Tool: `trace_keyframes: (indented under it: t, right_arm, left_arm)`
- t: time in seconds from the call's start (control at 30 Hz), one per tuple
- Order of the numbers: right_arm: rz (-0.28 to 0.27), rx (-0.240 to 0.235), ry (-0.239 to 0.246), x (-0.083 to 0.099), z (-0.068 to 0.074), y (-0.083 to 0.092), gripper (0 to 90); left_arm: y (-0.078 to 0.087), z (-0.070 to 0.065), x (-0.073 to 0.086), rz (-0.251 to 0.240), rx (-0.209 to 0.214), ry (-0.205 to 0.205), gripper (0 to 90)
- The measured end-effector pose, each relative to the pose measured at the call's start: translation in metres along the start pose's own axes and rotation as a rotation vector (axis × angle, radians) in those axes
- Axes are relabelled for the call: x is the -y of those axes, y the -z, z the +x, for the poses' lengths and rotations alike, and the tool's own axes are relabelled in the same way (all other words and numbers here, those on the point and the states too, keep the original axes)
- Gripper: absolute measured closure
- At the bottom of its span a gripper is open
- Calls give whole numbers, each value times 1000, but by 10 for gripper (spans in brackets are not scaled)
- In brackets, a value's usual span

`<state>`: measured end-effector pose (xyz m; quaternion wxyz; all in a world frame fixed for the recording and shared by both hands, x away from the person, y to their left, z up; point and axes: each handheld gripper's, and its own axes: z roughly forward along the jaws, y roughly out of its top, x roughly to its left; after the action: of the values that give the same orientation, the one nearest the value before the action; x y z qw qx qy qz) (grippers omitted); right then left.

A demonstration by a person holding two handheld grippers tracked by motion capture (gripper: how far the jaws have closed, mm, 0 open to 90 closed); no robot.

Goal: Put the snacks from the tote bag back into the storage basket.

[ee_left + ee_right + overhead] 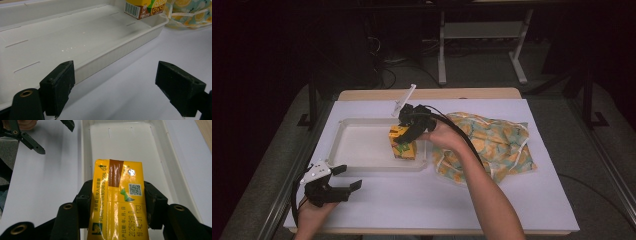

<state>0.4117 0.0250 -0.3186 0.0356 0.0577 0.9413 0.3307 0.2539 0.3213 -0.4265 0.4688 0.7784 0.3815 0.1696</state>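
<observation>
White sheeting [422, 200] is seen spread over the table, with a strip of bare wooden tabletop [472, 94] exposed along the far edge, in the upper middle of the high view. The surroundings are dark; grey floor is visible on both sides of the table, and a light metal stand [482, 45] with cables beside it is seen on the floor at the upper centre.

A shallow white tray [357, 150] is placed at the centre left of the sheeting. A patterned cloth bag [497, 145] with an orange-slice print is seen lying crumpled just to the right of the tray.

A yellow juice carton [117, 202] is pinched between the jaws of the right gripper [117, 206], which press against its two sides. The carton is located over the right end of the tray, at the centre of the high view; whether its base touches the tray floor cannot be told. A barcode face of the carton is recorded at the upper right of the left gripper view.

The left gripper [347, 177] is held over the sheeting at the lower left of the high view, near the tray's front corner. Its jaws are spread wide, with nothing between them.
</observation>
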Motion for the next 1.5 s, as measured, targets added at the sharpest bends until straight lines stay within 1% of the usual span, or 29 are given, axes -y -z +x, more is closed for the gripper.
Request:
trace_keyframes:
  t: [0.43,0.53,0.6,0.87,1.0,1.3,1.5]
  right_arm:
    - [-2,-14,-2,0,0,-7,497]
    - [3,-15,-3,0,1,-8,497]
    - [2,-11,4,1,1,-9,497]
    - [0,-16,-4,3,1,-12,497]
    - [1,-10,-5,4,0,-13,496]
    - [2,-21,-12,7,0,-17,497]
    - [7,-23,-8,8,-1,-19,496]
  left_arm:
    - [0,0,0,0,-2,0,155]
    - [1,0,0,1,-2,-1,155]
    - [1,0,0,1,-2,-1,155]
    - [0,0,0,1,0,0,155]
    - [0,0,0,1,0,1,155]
    - [0,0,0,2,1,0,155]
    - [0,0,0,0,1,1,155]
